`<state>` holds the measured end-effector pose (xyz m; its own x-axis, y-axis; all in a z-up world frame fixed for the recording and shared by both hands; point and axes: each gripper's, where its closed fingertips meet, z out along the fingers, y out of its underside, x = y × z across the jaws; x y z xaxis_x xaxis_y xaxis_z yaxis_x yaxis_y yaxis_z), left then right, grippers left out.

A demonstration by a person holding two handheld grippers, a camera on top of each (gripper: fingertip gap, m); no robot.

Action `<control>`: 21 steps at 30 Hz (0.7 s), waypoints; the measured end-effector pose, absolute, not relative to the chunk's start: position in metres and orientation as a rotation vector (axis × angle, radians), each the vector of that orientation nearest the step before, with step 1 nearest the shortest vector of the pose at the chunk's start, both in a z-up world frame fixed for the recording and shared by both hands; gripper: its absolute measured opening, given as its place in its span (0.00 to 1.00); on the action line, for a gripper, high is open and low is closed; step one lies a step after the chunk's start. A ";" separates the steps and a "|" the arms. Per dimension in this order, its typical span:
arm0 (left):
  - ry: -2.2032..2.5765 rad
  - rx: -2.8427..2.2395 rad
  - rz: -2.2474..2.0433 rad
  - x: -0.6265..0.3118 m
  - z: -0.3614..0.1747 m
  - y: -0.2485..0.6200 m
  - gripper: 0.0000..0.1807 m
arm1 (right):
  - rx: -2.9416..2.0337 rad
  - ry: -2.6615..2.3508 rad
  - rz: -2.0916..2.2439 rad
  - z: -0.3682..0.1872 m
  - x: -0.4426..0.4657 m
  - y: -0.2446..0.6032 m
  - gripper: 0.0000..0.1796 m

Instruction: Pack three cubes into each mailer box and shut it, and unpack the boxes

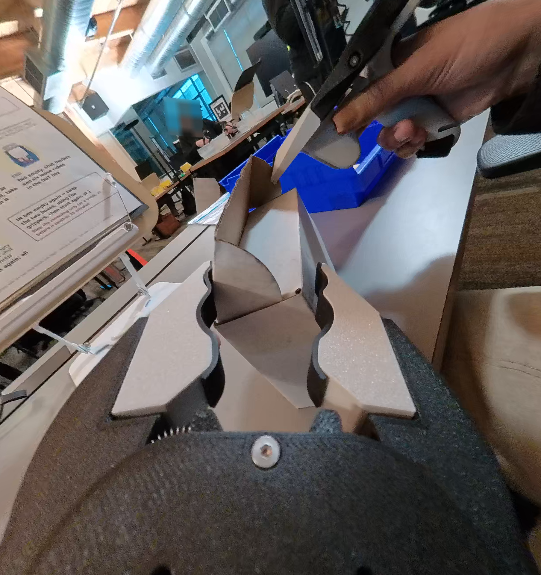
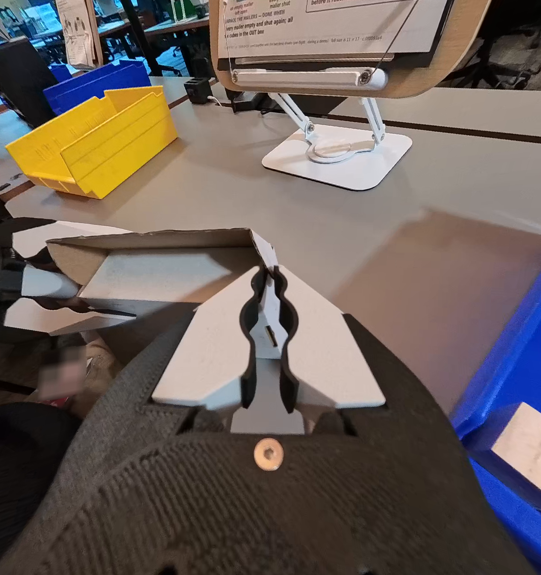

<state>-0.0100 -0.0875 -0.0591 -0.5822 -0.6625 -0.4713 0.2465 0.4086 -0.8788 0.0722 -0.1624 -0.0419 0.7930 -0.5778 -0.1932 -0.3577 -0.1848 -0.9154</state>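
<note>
A white cardboard mailer box point(image 1: 272, 236) is held above the grey table, open, with brown inner flaps showing. My left gripper point(image 1: 264, 273) is shut on the box's near end, with the pads pressing both of its side walls. My right gripper point(image 2: 268, 273) is shut on a white flap tab at the box's point(image 2: 157, 273) far corner. In the left wrist view the right gripper point(image 1: 289, 152) comes in from the upper right, held by a hand. In the right wrist view the left gripper point(image 2: 45, 280) is at the left edge. No cubes are in view.
A blue bin point(image 1: 325, 183) stands on the table behind the box; in the right wrist view it point(image 2: 518, 357) is at the right and holds a white flat thing. A yellow bin point(image 2: 101, 140) is at the back left. An instruction sheet stand point(image 2: 337, 158) stands at the back. Tip to tip, the grippers are about 12 cm apart.
</note>
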 end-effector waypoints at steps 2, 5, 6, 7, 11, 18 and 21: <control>1.810 -0.390 -1.333 -0.010 -0.061 -0.088 0.35 | -1.828 0.716 -0.254 -0.046 0.073 -0.162 0.04; 1.852 -0.446 -1.383 -0.008 -0.066 -0.089 0.38 | -1.862 0.687 -0.299 -0.049 0.073 -0.159 0.04; 1.857 -0.456 -1.392 -0.007 -0.067 -0.088 0.37 | -1.869 0.675 -0.324 -0.049 0.073 -0.159 0.02; 1.859 -0.459 -1.401 -0.007 -0.067 -0.088 0.36 | -1.880 0.663 -0.341 -0.048 0.073 -0.159 0.02; 1.866 -0.466 -1.405 -0.008 -0.067 -0.087 0.36 | -1.910 0.648 -0.341 -0.047 0.070 -0.158 0.01; 1.883 -0.487 -1.390 -0.007 -0.066 -0.088 0.35 | -1.890 0.698 -0.216 -0.035 0.066 -0.159 0.02; 1.901 -0.473 -1.375 -0.009 -0.066 -0.090 0.35 | -1.920 0.718 -0.171 -0.040 0.064 -0.162 0.02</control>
